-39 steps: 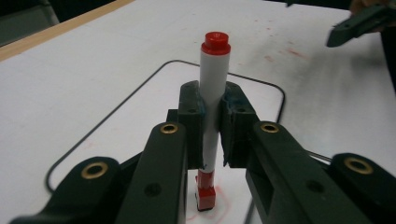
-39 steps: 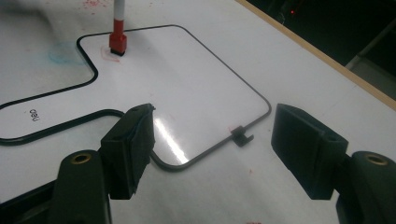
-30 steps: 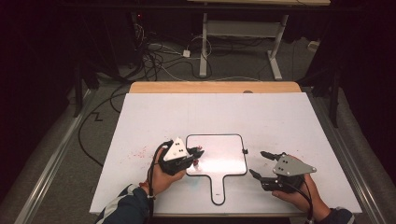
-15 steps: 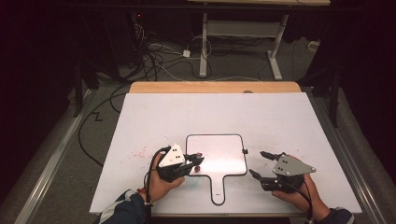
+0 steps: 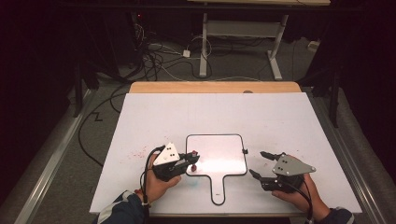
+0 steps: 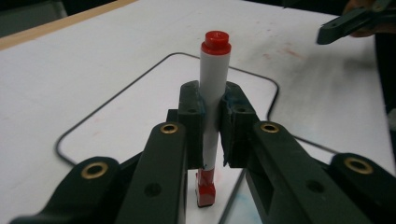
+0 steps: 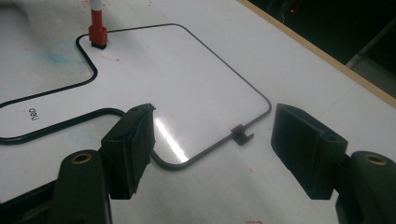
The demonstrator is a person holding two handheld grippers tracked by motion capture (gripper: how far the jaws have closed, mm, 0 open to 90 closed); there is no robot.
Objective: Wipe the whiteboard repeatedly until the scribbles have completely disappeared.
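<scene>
A small paddle-shaped whiteboard (image 5: pixel 217 156) with a black rim lies flat on the white table, handle toward the near edge. My left gripper (image 5: pixel 191 159) is shut on a white marker (image 6: pixel 212 95) with red ends, held upright at the board's near-left corner, its lower red end (image 6: pixel 205 189) at the board surface. From the right gripper view the marker's red end (image 7: pixel 97 35) rests on the whiteboard (image 7: pixel 187 88). My right gripper (image 5: pixel 261 164) stands open just right of the board, nothing between its fingers (image 7: pixel 130 147).
The white table top (image 5: pixel 280 121) has faint red smudges (image 5: pixel 137 151) left of the board and a bluish smear (image 7: pixel 65 51) beside the handle. A wooden strip (image 5: pixel 215 87) runs along the far edge. Cables and desk legs lie on the floor beyond.
My left gripper with the marker has drifted slightly down and right, bringing the marker onto the board's near-left corner. The right gripper has stayed put and open.
</scene>
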